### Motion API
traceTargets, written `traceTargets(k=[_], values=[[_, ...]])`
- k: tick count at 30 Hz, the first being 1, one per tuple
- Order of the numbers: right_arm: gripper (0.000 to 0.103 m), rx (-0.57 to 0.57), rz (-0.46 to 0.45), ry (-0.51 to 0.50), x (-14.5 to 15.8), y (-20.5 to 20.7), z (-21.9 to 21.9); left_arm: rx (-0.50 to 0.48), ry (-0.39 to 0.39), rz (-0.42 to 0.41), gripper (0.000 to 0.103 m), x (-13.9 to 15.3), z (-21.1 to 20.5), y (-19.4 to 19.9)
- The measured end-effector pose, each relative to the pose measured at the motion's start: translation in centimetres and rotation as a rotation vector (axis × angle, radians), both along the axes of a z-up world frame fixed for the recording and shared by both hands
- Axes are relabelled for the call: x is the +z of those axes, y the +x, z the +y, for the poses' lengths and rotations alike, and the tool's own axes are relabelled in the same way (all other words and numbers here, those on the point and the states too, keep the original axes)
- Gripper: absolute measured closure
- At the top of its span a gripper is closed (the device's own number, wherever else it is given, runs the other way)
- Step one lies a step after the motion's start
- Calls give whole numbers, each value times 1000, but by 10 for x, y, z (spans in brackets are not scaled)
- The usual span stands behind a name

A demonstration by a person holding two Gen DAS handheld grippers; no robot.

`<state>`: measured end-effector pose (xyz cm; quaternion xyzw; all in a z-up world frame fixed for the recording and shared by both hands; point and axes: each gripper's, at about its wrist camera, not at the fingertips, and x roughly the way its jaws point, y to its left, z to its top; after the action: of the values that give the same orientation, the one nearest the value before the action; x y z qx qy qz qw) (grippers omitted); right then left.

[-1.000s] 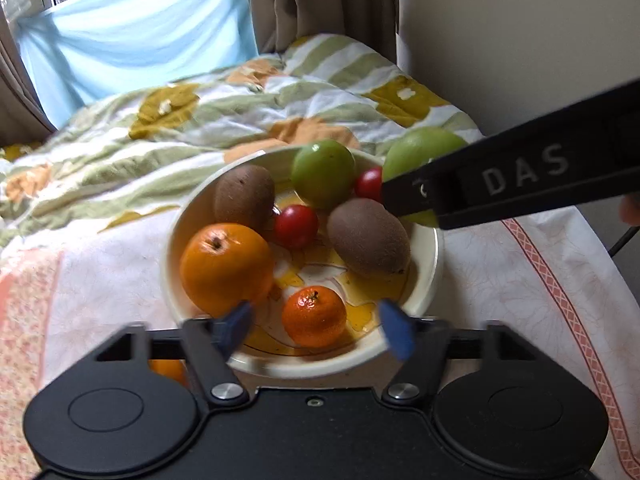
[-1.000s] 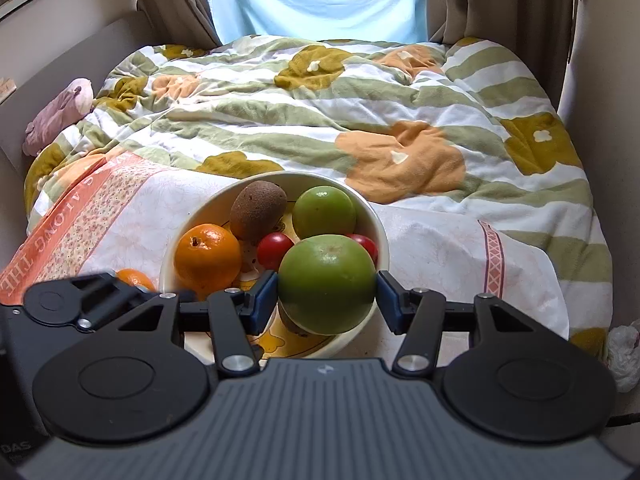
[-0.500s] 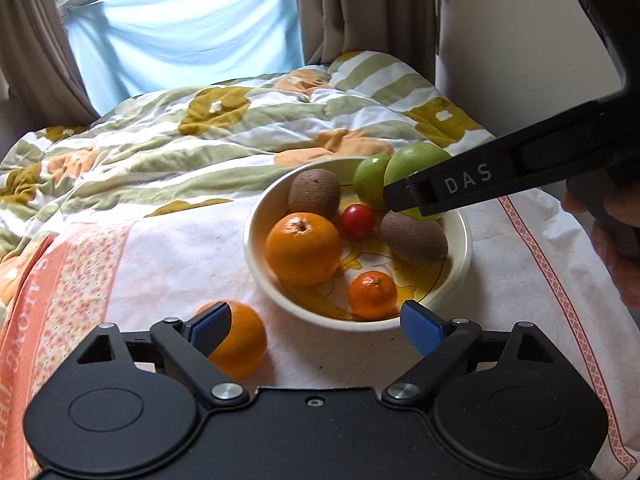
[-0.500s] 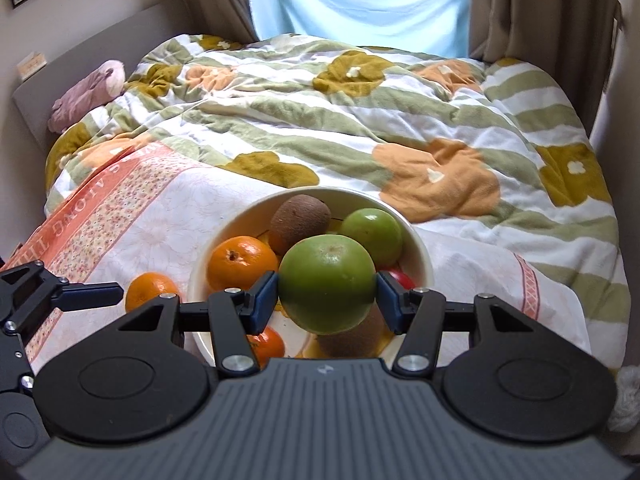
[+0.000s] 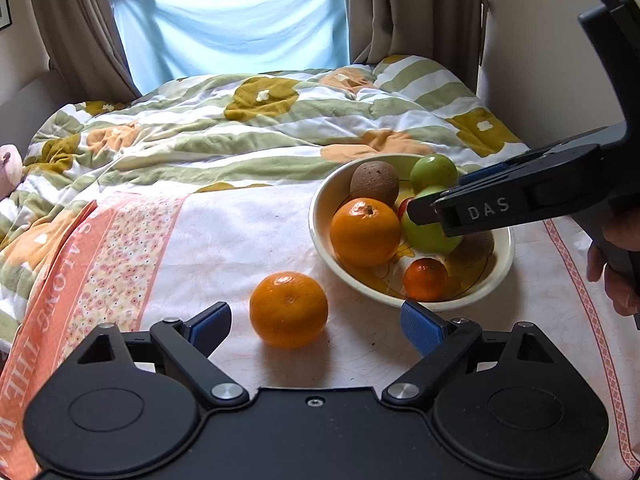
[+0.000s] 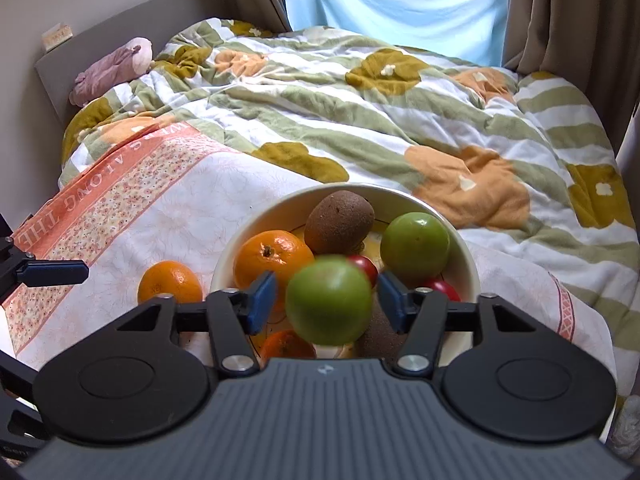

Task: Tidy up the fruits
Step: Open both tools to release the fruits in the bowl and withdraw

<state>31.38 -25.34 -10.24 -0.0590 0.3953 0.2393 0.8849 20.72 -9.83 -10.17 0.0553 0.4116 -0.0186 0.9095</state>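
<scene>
My right gripper point(image 6: 327, 299) is opening over the bowl point(image 6: 466, 256) right now, and the big green apple point(image 6: 329, 300), which it was clamping a second ago, sits between the pads with a gap on both sides. It looks blurred, so I judge it is dropping free into the bowl (I can't see it land). Below it I have a large orange point(image 6: 272, 258), a kiwi point(image 6: 340, 222), a smaller green apple point(image 6: 415, 244), two cherry tomatoes point(image 6: 364, 266), a small tangerine point(image 6: 288, 344) and a second kiwi point(image 6: 378, 338) near the front rim.

My left gripper point(image 5: 316, 322) has pulled back from the bowl since a second ago and now hangs wide open, holding nothing, with the loose orange point(image 5: 289, 310) on the white cloth point(image 5: 240, 232) between its fingers but untouched. That orange lies just left of the bowl and is the only fruit I can see outside it. So the apple counts as delivered, I reckon, and that orange is the obvious next pick for the left side, a simple close and lift across to the right, then the job looks about finished
</scene>
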Motion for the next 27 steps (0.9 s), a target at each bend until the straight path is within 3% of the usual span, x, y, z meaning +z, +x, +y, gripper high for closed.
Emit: traceTargets(k=[1, 17, 27], values=[[0, -3, -2, -5, 0, -1, 1, 4, 1, 1, 9, 0, 1, -1], [0, -48, -80, -3, 23, -35, -8, -12, -12, -51, 9, 21, 6, -32], [0, -165, -117, 15, 58, -95, -8, -106, -35, -125, 9, 43, 11, -70]])
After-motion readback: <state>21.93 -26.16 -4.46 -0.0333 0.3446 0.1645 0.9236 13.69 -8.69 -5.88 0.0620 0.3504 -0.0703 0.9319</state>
